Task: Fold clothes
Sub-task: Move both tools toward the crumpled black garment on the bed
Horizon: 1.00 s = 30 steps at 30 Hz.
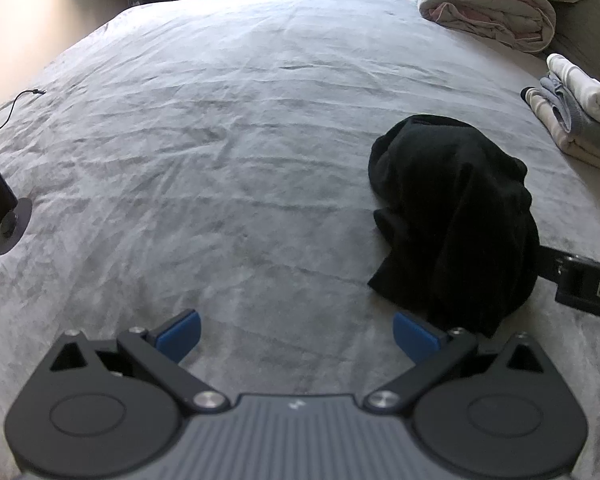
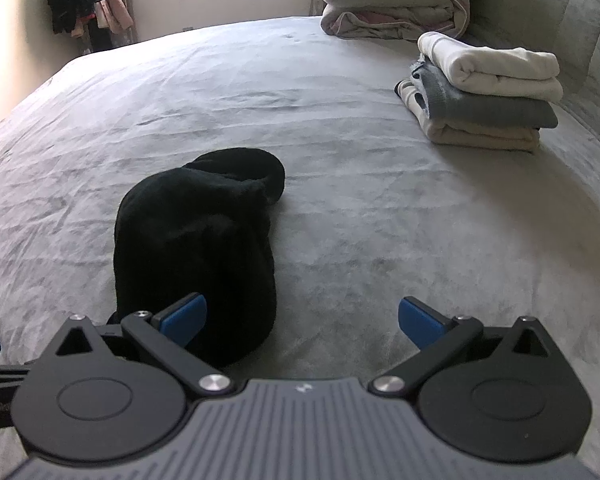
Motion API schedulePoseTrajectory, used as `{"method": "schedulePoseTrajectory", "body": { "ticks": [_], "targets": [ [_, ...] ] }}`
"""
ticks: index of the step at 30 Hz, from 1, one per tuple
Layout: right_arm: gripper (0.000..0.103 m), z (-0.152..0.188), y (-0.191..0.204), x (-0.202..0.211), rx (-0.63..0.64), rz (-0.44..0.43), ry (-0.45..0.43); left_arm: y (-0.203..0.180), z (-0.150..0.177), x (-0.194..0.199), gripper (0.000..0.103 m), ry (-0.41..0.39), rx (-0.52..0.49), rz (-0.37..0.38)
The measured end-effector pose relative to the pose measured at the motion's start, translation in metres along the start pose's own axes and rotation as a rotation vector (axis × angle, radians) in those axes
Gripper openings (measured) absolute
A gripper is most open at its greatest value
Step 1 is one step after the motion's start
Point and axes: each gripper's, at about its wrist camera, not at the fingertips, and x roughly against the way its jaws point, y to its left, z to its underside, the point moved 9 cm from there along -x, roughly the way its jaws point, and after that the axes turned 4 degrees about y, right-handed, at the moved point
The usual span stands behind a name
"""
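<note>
The black garment in front of you looks soft, limp and light, so expect it to sag and trail once lifted; judge your hold at an outer edge or hem, though its dark folds hide where those run. It lies bunched in a rounded heap on the grey bedspread, not flat and not folded. Your left gripper hovers just beside its near edge, jaws spread wide and holding nothing; your right gripper is equally spread and empty. A stack of folded clothes sits well apart, near rolled bedding
</note>
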Motion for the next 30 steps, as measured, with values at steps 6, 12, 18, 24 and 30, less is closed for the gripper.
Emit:
{"method": "schedulePoseTrajectory", "body": {
  "ticks": [6, 12, 18, 24, 30],
  "targets": [
    [0.103, 0.0, 0.0, 0.002, 0.005, 0.0, -0.005, -0.001, 0.001, -0.002, 0.102, 0.007, -0.002, -0.007],
    [0.103, 0.0, 0.0, 0.0, 0.005, -0.001, 0.005, -0.003, 0.003, -0.005, 0.102, 0.015, -0.008, -0.009],
    [0.103, 0.0, 0.002, -0.004, 0.014, -0.005, 0.019, -0.005, 0.011, -0.016, 0.102, 0.047, -0.02, -0.02],
    [0.103, -0.003, 0.004, -0.006, 0.032, -0.01, 0.017, -0.001, 0.02, -0.037, 0.103, 0.104, 0.002, -0.045],
    [0.103, -0.01, 0.011, -0.003, 0.03, -0.071, 0.003, -0.001, 0.024, -0.039, 0.103, 0.077, 0.008, -0.036]
  ]
}}
